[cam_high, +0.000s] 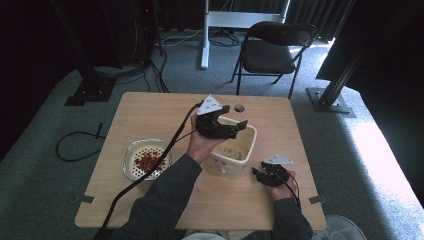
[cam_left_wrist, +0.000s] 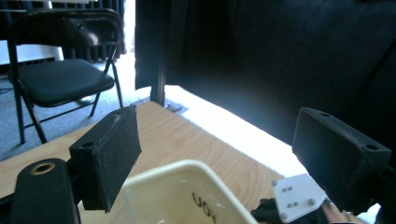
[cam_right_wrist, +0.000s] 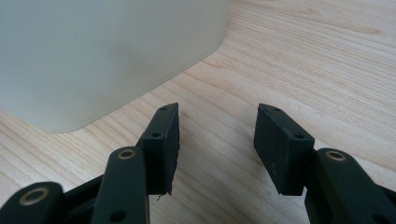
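Cream tub (cam_high: 234, 151) stood mid-table as I held my left gripper (cam_high: 226, 126) above it, jaws wide.

Beside it, a white bowl (cam_high: 131, 155) held red pieces (cam_high: 147, 161); my right gripper (cam_high: 261, 175) rested open on the wooden table (cam_high: 150, 112), a folding chair (cam_high: 272, 47) beyond.

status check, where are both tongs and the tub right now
Left tongs open, over the cream tub. Right tongs open, empty, low beside the tub. Colander of red bits sits left, clear of both.
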